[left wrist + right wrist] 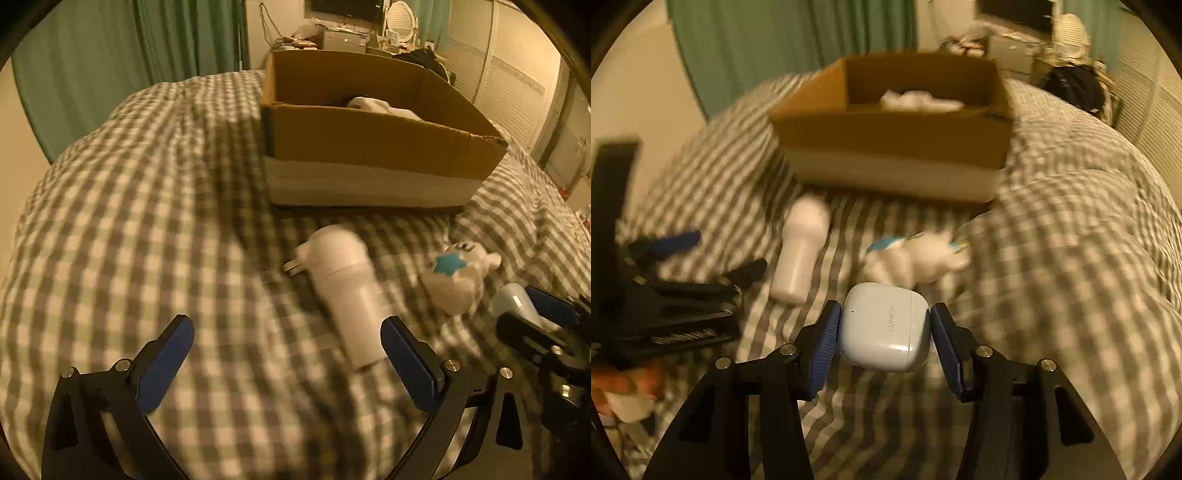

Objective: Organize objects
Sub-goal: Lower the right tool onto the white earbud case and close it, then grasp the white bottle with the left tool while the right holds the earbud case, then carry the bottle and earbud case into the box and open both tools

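Observation:
My right gripper [884, 330] is shut on a white Huawei earbud case [884, 330], held above the checked bedspread. It also shows at the right edge of the left wrist view [517, 304]. My left gripper [286, 347] is open and empty; its right finger lies next to the base of a white plug-in cylinder [343, 288] lying on the bed, also in the right wrist view [801, 247]. A small white toy with a blue star [458, 275] lies to its right, also visible from the right wrist [916, 260]. An open cardboard box [369, 147] holding something white [916, 101] stands beyond.
The checked duvet [147, 221] bulges high on the right [1071, 240]. Green curtains [110, 55] hang behind the bed. A cluttered desk [343, 37] and louvred doors [517, 85] stand at the back.

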Motion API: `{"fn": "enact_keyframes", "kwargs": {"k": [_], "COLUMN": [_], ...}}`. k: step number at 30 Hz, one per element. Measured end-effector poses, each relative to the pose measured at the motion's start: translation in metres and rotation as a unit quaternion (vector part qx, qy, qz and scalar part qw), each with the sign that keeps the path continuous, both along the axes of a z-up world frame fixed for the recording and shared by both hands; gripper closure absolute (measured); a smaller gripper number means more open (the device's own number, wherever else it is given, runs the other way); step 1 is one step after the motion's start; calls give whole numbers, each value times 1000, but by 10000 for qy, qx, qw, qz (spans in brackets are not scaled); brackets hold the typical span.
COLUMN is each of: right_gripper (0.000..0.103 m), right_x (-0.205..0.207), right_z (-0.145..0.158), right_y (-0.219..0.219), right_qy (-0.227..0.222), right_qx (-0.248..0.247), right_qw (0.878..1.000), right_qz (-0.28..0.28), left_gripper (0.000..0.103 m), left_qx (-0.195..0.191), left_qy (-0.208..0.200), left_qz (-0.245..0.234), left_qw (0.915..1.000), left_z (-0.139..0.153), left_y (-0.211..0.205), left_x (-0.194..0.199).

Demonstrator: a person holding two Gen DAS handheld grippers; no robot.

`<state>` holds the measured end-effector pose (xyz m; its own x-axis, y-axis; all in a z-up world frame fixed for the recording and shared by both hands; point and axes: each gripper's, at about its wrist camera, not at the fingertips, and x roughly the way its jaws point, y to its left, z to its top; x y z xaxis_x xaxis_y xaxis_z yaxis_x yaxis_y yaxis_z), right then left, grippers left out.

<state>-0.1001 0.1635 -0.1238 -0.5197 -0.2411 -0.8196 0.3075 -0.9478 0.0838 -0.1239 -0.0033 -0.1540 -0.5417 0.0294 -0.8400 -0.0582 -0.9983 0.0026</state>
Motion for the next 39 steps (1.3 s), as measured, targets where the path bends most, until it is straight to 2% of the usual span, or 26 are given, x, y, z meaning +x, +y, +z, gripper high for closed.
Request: {"fn": "enact_keyframes", "kwargs": {"k": [3,5,7,8,9,10,12,14,18,28,39], "right_gripper": [53,53,53,53,53,53,53,53,53,53,53], "right_x": [2,1,-4,-4,-5,-9,-8,-9,-10,5,53], "right_z": [9,8,8,7,6,6,5,4,-1,14,54], "right_y": [13,18,22,24,25,23,20,19,9,-1,-4], "right_qy": [128,132,86,70,43,33,29,29,99,437,860], "right_qx": [-177,-282,-340,-377,-406,-410,-384,-342,-236,72,175], "right_qw": [9995,9992,9990,9988,9987,9987,9989,9991,9994,9986,9957], "right_qz": [-241,-257,-285,-308,-309,-299,-268,-264,-239,-275,-309], "left_gripper": [1,9,28,33,44,49,49,57,64,64,64], "left_qx": [74,58,54,113,222,335,359,369,276,148,237], "left_qy": [-48,-83,-196,-299,-433,-526,-530,-465,-377,-114,466], "left_qz": [-147,-168,-186,-201,-191,-192,-161,-205,-241,-212,-380], "left_qw": [9999,9998,9996,9993,9986,9979,9978,9980,9986,9996,9979], "left_z": [-7,-12,-21,-26,-32,-37,-40,-38,-32,7,65], "left_y": [14,21,25,25,25,24,23,24,26,16,12], "left_x": [-14,-23,-32,-36,-39,-42,-42,-40,-31,18,75]}}
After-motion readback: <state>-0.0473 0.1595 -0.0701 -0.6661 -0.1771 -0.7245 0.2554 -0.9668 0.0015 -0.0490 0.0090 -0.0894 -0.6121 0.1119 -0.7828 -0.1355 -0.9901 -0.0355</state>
